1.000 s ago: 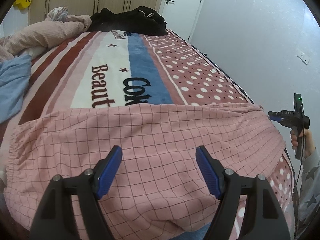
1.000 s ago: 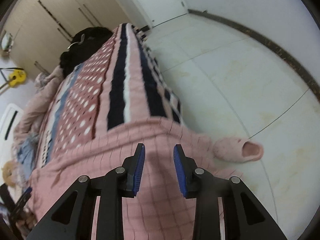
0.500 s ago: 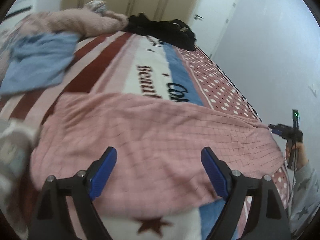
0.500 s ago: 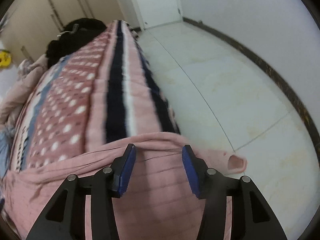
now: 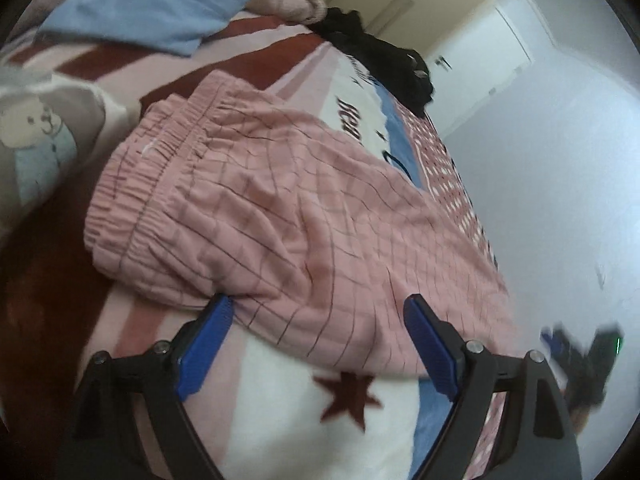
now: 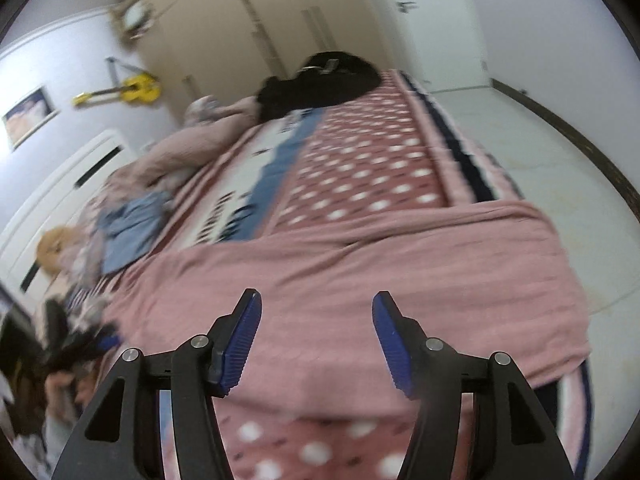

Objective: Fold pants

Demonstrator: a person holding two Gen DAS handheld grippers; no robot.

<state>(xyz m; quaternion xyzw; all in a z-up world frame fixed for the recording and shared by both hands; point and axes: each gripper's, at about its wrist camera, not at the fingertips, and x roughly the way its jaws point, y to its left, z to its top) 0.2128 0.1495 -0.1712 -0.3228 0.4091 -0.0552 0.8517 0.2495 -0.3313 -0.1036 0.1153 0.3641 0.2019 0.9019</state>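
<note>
Pink checked pants (image 5: 280,208) lie spread across the bed, the gathered waistband (image 5: 160,160) at the left. My left gripper (image 5: 316,340) is open and empty, hovering just above the near edge of the pants by the waist end. In the right wrist view the pants (image 6: 360,272) stretch across the bed, the leg end hanging toward the right bed edge. My right gripper (image 6: 316,340) is open and empty, above the pants' near edge. It also shows blurred at the lower right of the left wrist view (image 5: 580,356).
The bed has a striped and dotted blanket (image 5: 348,412). A blue garment (image 5: 152,4), a pink quilt (image 6: 192,144), a black clothes pile (image 6: 320,80) and a bear-print cloth (image 5: 40,132) lie around. Tiled floor (image 6: 560,140) is right of the bed.
Both grippers pulled back and swung: the left view now faces the waistband end, the right view turned from the floor toward the bed. The right jaws opened wider.
</note>
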